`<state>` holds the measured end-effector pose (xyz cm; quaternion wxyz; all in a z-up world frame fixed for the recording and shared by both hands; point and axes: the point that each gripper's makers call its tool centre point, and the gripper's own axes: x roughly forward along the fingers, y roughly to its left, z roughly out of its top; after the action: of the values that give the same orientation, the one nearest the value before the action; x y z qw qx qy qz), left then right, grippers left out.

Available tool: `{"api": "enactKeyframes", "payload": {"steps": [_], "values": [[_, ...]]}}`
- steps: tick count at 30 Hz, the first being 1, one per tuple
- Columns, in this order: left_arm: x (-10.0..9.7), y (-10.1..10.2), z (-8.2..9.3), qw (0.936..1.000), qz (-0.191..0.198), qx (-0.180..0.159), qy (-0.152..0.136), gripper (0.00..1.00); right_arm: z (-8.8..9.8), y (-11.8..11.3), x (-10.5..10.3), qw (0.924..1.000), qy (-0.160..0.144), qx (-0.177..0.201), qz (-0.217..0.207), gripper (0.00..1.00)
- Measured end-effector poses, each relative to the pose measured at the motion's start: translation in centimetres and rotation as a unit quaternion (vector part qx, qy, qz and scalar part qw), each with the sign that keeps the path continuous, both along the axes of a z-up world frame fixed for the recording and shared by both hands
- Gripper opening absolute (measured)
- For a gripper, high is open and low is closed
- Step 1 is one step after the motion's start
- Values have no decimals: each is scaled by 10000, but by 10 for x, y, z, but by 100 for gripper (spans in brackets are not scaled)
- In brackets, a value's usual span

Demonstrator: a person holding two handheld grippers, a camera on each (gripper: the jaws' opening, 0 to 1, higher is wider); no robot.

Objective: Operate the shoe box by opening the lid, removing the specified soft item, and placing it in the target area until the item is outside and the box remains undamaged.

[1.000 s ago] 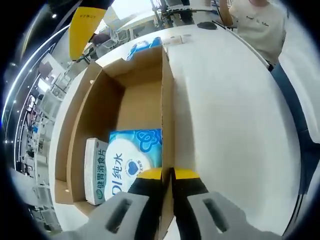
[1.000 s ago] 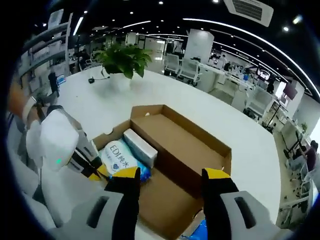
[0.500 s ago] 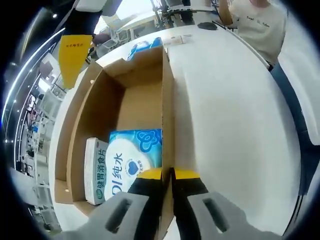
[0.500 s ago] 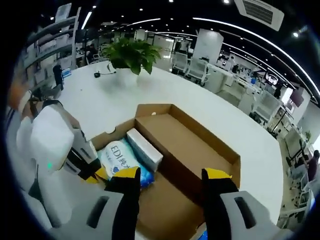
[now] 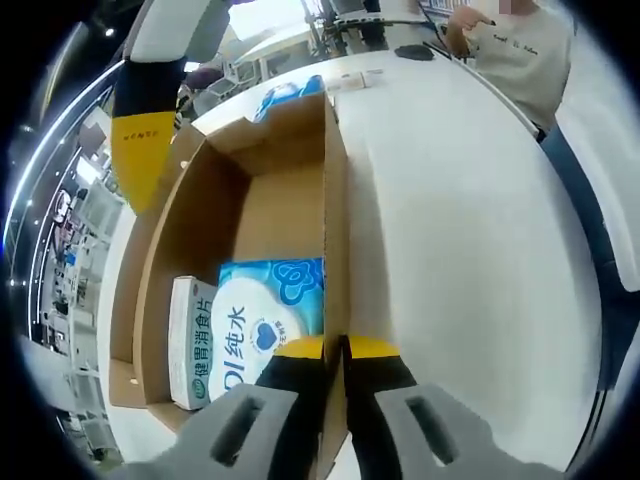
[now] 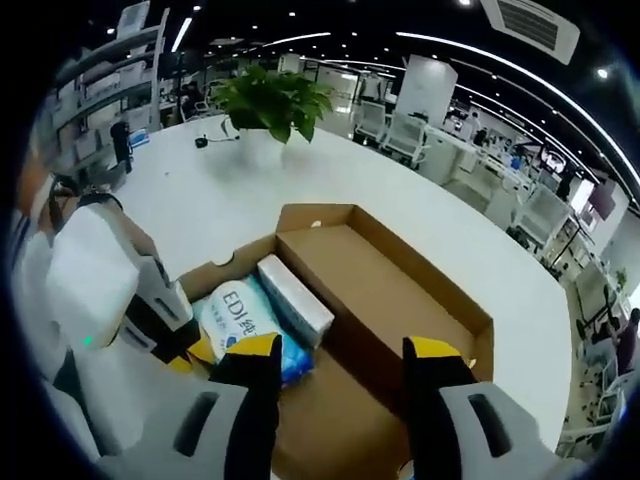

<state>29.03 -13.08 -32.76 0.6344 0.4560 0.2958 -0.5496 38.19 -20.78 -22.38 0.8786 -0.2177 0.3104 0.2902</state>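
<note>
Gripping box wall (image 5: 334,230) (left tongs (image 5: 334,347))

open brown cardboard shoe box (image 6: 385,290): on white table (image 6: 215,205)
blue soft pack (image 6: 243,325): inside box, beside white carton (image 6: 296,300)
right gripper (image 6: 340,365): jaws apart, above box

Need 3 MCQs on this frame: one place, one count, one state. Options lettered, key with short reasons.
1. Where does the white carton lie?
A. on the table outside the box
B. in the shoe box, beside the blue soft pack
C. under the plant

2. How many items lie in the box?
A. two
B. four
C. none

3. How does the left gripper stand?
A. wide open over the table
B. shut on the blue pack
C. shut on the box wall

Key: B, carton lies next to the pack; A, only pack and carton inside; C, jaws pinch the cardboard edge.
</note>
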Motion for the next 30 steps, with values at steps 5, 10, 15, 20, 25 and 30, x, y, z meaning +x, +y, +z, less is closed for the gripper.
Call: {"api": "enactKeyframes", "payload": {"steps": [5, 10, 15, 20, 25, 30], "values": [[0, 0, 0, 10000, -2, 0, -7, 5, -4, 4, 1, 10000, 22, 13, 23, 48], [0, 0, 0, 10000, -14, -2, -11, 5, -8, 7, 2, 10000, 68, 34, 34, 47], [0, 0, 0, 10000, -12, -11, -1, 5, -15, 6, 3, 9999, 97, -23, 121, 47], [0, 0, -1, 10000, -26, -9, -3, 5, -22, 5, 3, 9996, 151, -118, 194, 46], [0, 0, 0, 10000, -20, -15, -2, 5, -22, 2, 5, 9995, 139, -167, 231, 46], [1, 0, 0, 10000, -11, -36, -7, 5, -26, 4, 10, 9996, 156, -102, 192, 45]]}}
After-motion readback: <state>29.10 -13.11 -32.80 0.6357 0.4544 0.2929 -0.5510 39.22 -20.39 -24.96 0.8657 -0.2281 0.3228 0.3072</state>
